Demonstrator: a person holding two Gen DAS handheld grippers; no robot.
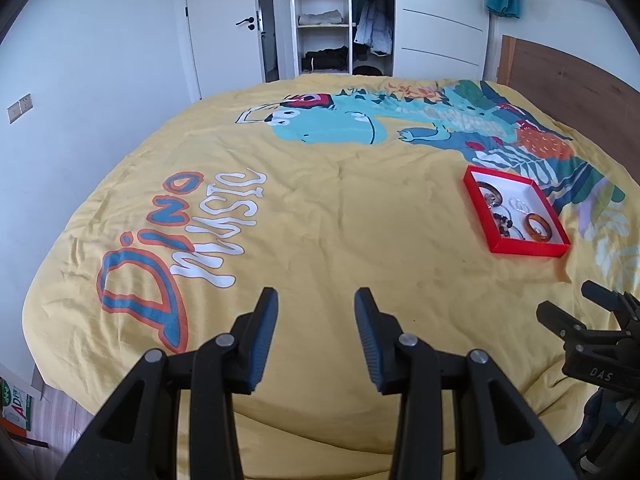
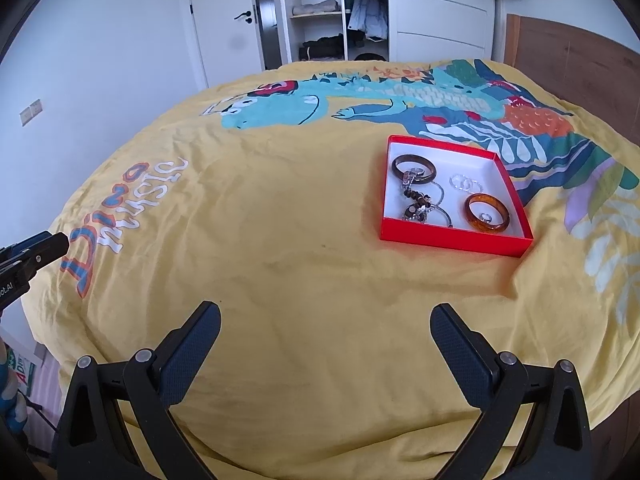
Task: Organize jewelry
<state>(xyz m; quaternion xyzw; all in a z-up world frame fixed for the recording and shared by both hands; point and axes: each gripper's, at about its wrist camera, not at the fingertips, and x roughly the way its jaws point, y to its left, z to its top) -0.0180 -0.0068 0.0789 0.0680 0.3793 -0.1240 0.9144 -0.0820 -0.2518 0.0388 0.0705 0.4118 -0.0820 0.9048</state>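
yellow dino-print duvet (image 2: 280, 240) covers the whole bed, wrinkled, "dino music" lettering (image 1: 176, 248) toward its left edge. wooden headboard (image 2: 572, 60) along the right edge, open wardrobe (image 2: 332, 12) past the far edge. red tray (image 2: 452, 240) with white inside sits on the duvet toward the right edge, near the headboard side, flat. left gripper (image 1: 316, 308) over the near edge, jaws spread, nothing between them. right gripper (image 2: 326, 320) also over the near edge, jaws spread wider, empty, well apart from the tray. inside the tray: dark brown bangle (image 2: 414, 166) at far left corner, amber bangle (image 2: 486, 214) at near right corner with a small ring (image 2: 486, 217) inside it, beaded tangle (image 2: 420, 202) along the left wall, clear rings (image 2: 464, 182) mid-right.
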